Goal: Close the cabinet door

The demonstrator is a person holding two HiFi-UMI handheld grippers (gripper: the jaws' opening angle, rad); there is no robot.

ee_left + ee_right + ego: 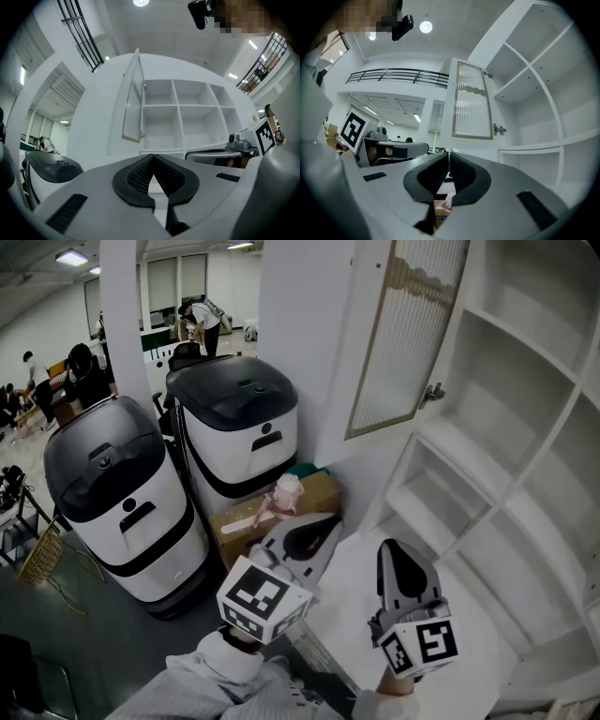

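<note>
Cabinet door (405, 341) stood open, above and ahead of both fingertips; cabinet shelves (521, 351) to their right. Left gripper (325, 520), right gripper (390, 547): jaws together, nothing between. Cardboard box (234, 526) beyond left tips.

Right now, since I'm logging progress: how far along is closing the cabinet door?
Done: nothing; the cabinet door stands swung wide off the shelves. In hand: left gripper and right gripper, both shut and empty, apart from it. Left: push it closed.
</note>
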